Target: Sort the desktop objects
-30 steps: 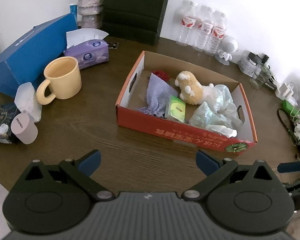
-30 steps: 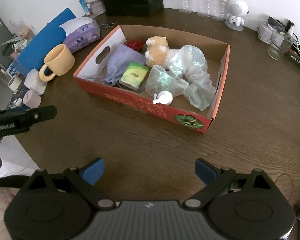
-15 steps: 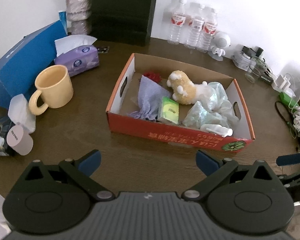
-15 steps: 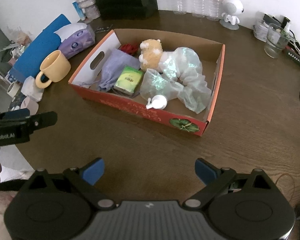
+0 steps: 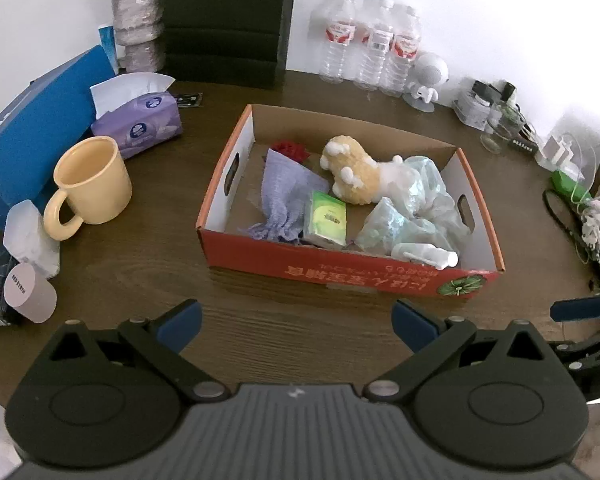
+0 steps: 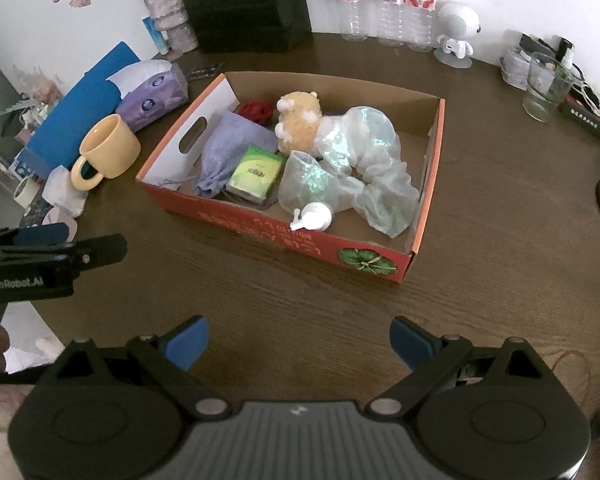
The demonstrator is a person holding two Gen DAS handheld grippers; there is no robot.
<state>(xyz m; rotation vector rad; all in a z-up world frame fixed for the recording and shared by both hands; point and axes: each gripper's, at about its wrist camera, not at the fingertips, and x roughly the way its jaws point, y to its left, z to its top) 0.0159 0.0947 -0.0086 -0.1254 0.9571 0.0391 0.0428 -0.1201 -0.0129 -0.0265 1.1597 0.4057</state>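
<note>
Partly buried: white bottle [image 5: 426,255] under plastic wrap [image 5: 416,208].

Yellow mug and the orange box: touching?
Apart. The left wrist view shows bare table between the mug and the box; the right wrist view shows the same gap.

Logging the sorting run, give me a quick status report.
Left gripper open, empty. Right gripper open, empty. Both hover short of the cardboard box; plush toy and green packet inside. Nothing blocking.
</note>
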